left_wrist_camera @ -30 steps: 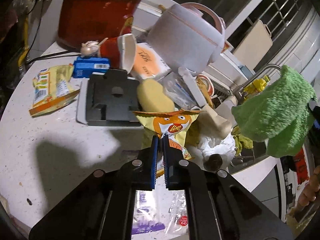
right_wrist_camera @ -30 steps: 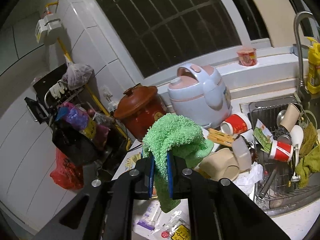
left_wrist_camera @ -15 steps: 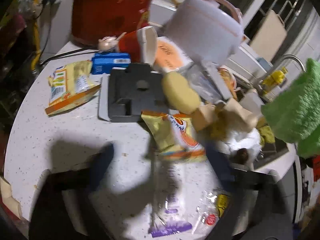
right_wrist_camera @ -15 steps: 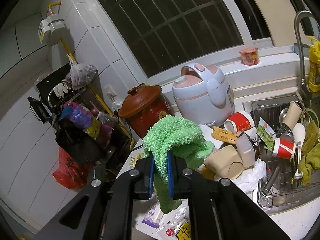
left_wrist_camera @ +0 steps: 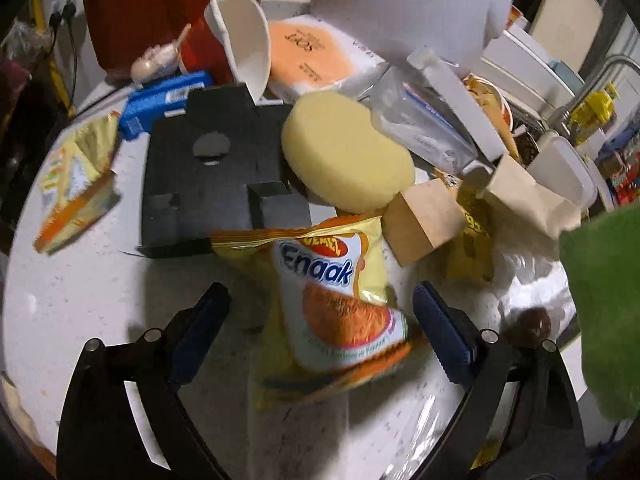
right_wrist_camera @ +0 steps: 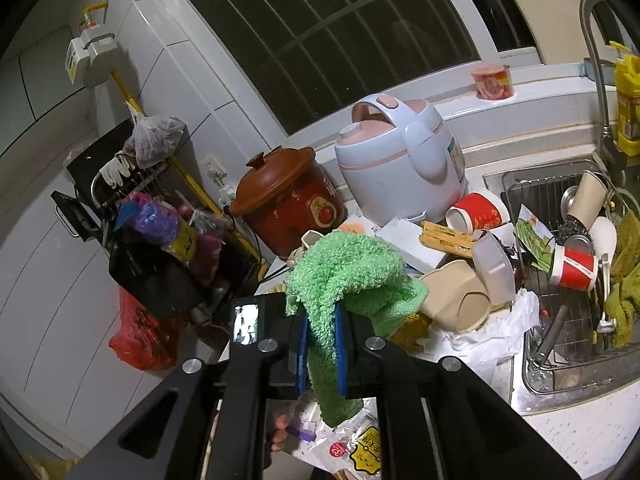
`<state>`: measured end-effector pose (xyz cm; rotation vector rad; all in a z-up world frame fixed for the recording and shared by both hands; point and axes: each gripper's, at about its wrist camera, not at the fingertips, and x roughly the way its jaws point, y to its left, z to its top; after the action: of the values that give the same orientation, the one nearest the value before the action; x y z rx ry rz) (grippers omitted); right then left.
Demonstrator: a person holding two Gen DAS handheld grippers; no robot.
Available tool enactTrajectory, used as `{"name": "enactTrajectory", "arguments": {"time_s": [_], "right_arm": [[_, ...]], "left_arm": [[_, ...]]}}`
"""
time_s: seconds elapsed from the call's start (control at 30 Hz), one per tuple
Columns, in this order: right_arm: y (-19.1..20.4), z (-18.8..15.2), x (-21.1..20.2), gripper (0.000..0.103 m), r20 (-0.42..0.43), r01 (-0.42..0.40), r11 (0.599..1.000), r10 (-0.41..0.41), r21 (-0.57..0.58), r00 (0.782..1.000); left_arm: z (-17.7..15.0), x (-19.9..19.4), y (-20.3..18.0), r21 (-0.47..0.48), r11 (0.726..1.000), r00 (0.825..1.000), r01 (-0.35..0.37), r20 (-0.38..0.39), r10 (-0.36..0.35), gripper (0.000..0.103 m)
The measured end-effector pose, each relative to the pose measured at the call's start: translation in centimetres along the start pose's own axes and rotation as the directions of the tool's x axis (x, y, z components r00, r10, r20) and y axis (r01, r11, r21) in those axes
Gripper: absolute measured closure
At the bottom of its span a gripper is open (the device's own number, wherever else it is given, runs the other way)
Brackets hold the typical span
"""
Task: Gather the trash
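Note:
A yellow and orange snack bag (left_wrist_camera: 340, 292) marked Enaak lies on the white speckled counter (left_wrist_camera: 92, 296). My left gripper (left_wrist_camera: 320, 308) is open, with one blue pad on each side of the bag. My right gripper (right_wrist_camera: 322, 348) is shut on a green cloth (right_wrist_camera: 348, 276) and holds it above the counter; the cloth also shows at the right edge of the left wrist view (left_wrist_camera: 604, 300). More wrappers lie around: a yellow one (left_wrist_camera: 76, 184) at the left, clear ones (right_wrist_camera: 356, 444) near the counter's front edge.
A black tray (left_wrist_camera: 208, 176), yellow sponge (left_wrist_camera: 344, 156), blue pack (left_wrist_camera: 164, 100), red paper cup (left_wrist_camera: 236, 44) and cardboard pieces (left_wrist_camera: 424, 220) crowd the counter. A red cooker (right_wrist_camera: 288, 200) and rice cooker (right_wrist_camera: 396, 160) stand behind. The sink (right_wrist_camera: 568, 300) holds cups and rags.
My left gripper was shut on the snack bag's edge and has opened wide. The bag now lies on the counter between the fingers, and the gripper has moved closer. The right gripper still holds the cloth.

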<state>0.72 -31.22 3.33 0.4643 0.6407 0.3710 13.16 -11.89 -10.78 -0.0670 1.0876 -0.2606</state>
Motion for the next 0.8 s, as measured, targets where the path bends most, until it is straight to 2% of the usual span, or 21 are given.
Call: {"name": "enactTrajectory", "arguments": {"time_s": [0.03,0.07,0.1,0.13,0.27,0.3,0.33,0.37,0.4,0.53,0.63,0.7,0.8], "right_arm": [[-0.1,0.0,0.0,0.091,-0.002,0.002,1.0,-0.002,0.003,1.0],[-0.3,0.0,0.0,0.091,-0.003,0.004,1.0,-0.004,0.006,1.0],[-0.5,-0.1,-0.1,0.091,-0.004,0.003,1.0,-0.002,0.013,1.0],[-0.7,-0.1,-0.1,0.091,-0.005,0.003,1.0,-0.003,0.016,1.0],[-1.0,-0.2,-0.2,0.091,-0.003,-0.001,0.999,0.001,0.035,1.0],[-1.0,-0.2,-0.2,0.091,-0.001,-0.001,0.999,0.001,0.033,1.0],[-0.9,-0.2,-0.3,0.091,0.0,-0.002,1.0,0.002,0.029,1.0],[-0.8,-0.2,-0.2,0.09,0.001,-0.002,1.0,0.002,0.027,1.0],[-0.7,-0.1,-0.1,0.09,0.0,-0.006,1.0,0.006,0.025,1.0],[0.3,0.0,0.3,0.09,-0.003,-0.013,1.0,0.013,0.006,1.0],[1.0,0.0,0.7,0.09,-0.011,-0.026,1.0,0.026,-0.005,1.0],[1.8,-0.1,0.9,0.09,-0.018,-0.034,0.999,0.033,-0.018,0.999],[2.7,-0.1,1.1,0.09,-0.021,-0.043,0.998,0.042,-0.043,0.999]], "left_arm": [[0.0,-0.1,-0.1,0.007,1.0,1.0,0.007,0.015,-0.007,0.024],[-0.1,-0.2,-0.2,0.017,1.0,1.0,0.008,0.024,-0.008,0.043],[-0.1,-0.3,-0.2,0.02,1.0,0.999,0.018,0.028,-0.019,0.057],[-0.1,-0.4,0.3,0.001,0.997,0.997,0.071,0.022,-0.071,0.059],[-0.4,-1.4,2.3,-0.082,0.979,0.982,0.187,0.036,-0.185,0.065],[-0.5,-1.9,3.2,-0.107,0.967,0.973,0.232,0.047,-0.228,0.073],[-0.7,-2.2,4.0,-0.136,0.954,0.964,0.267,0.054,-0.262,0.074],[-0.8,-2.8,4.9,-0.175,0.935,0.952,0.307,0.069,-0.3,0.08],[-0.9,-3.3,5.9,-0.21,0.912,0.936,0.352,0.089,-0.341,0.081],[-1.3,-4.2,8.6,-0.292,0.862,0.91,0.415,0.135,-0.392,0.084],[-2.2,-4.8,10.5,-0.356,0.803,0.878,0.478,0.181,-0.443,0.088],[-2.8,-5.7,11.9,-0.389,0.755,0.849,0.528,0.22,-0.48,0.091],[-3.1,-7.1,12.8,-0.392,0.733,0.832,0.555,0.254,-0.494,0.093]]}}
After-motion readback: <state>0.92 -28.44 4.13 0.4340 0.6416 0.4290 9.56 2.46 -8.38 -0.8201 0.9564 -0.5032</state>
